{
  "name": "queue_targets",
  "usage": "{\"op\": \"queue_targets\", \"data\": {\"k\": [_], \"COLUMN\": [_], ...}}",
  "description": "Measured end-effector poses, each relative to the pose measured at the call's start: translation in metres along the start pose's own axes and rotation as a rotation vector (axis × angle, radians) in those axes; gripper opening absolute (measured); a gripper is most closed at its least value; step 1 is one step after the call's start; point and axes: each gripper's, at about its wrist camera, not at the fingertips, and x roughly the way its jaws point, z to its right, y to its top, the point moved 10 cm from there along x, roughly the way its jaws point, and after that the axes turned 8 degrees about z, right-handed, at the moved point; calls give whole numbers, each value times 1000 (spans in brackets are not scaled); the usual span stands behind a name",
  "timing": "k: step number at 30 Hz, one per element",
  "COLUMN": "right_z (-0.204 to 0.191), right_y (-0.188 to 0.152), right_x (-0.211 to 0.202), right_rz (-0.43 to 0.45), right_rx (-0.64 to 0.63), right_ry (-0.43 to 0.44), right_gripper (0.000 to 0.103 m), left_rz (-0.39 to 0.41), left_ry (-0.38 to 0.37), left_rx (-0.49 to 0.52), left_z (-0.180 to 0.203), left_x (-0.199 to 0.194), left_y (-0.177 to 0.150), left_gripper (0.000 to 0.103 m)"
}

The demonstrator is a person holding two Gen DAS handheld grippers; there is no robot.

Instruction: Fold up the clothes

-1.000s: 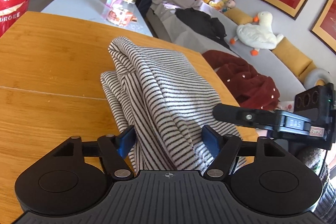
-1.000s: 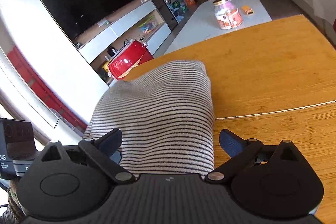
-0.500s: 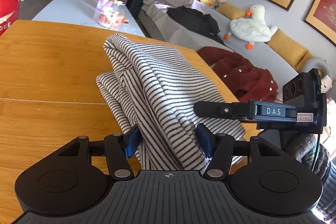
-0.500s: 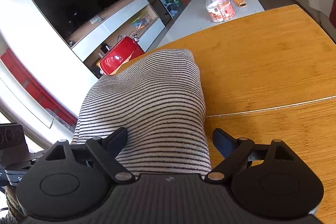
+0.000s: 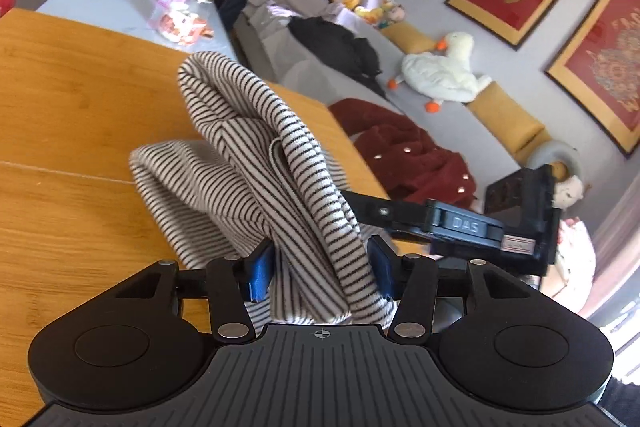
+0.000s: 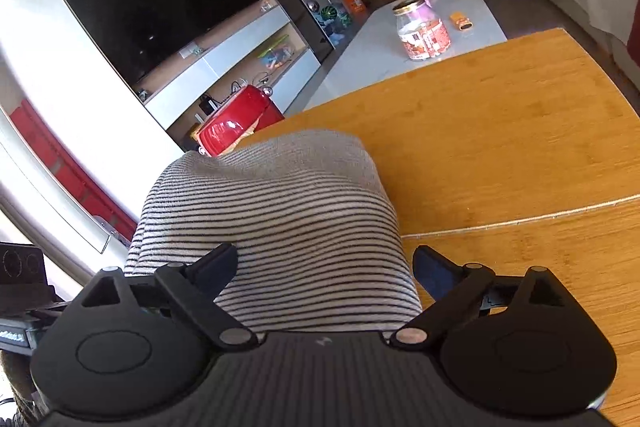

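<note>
A black-and-white striped garment [image 5: 248,171] lies bunched on the wooden table [image 5: 72,99]. My left gripper [image 5: 318,267] has its blue pads closing on a thick fold of the garment and lifts it. My right gripper [image 6: 324,267] is open, its jaws wide on either side of the garment [image 6: 280,211], which lies between them. The right gripper also shows in the left wrist view [image 5: 460,223], at the garment's right side.
The table's right edge [image 5: 352,147] borders a grey sofa with a red coat [image 5: 412,155] and a plush duck [image 5: 444,71]. A jar [image 6: 422,35] stands on a white table beyond. A red container [image 6: 236,119] sits past the far edge.
My left gripper's jaws have narrowed onto the garment and raised it, so the cloth bunches up higher. My right gripper has stayed open around the garment.
</note>
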Motion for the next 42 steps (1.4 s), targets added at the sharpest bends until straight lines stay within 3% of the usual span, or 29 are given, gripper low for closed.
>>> {"op": "queue_targets", "data": {"k": [6,10,14,17,19,23,26,27,30,37,42], "right_z": [-3,-4,-6,-9,-10,-8,3,7,2,-34,-62], "right_y": [-4,-6,-9,-6,-1,13,12,8,-3,2,17], "right_x": [-7,-12,-17,-27,-31,-26,-10,-4,14,67,122], "right_rz": [-29,-49,-68,-85,-89,-102,-142,-165,-218,-205,-180], "right_rx": [-83,-139,-194,-216,-203,-167,-120,-80,25,-16,-45], "right_ry": [-9,-15,-20,12,39,69,62,70,150,212,209], "right_gripper": [101,102,102,102,102,102,101,95,84,81,80], "left_rz": [-118,-129,-80,-31,-17,-91,-81,-77,-75,-44,13], "left_ry": [30,25,43,74,94,100,130,139,129,177,271], "left_rx": [26,-36,-126,-170,-204,-293,-228,-207,-175,-70,-1], "left_z": [2,-4,-13,-22,-30,-43,-45,-46,-55,-95,-139], "left_x": [9,1,-13,-14,-8,19,26,28,26,5,-13], "left_y": [-50,-56,-36,-17,-8,-15,-17,-18,-11,22,64], "left_gripper": [56,60,86,94,94,93,85,78,70,69,69]}}
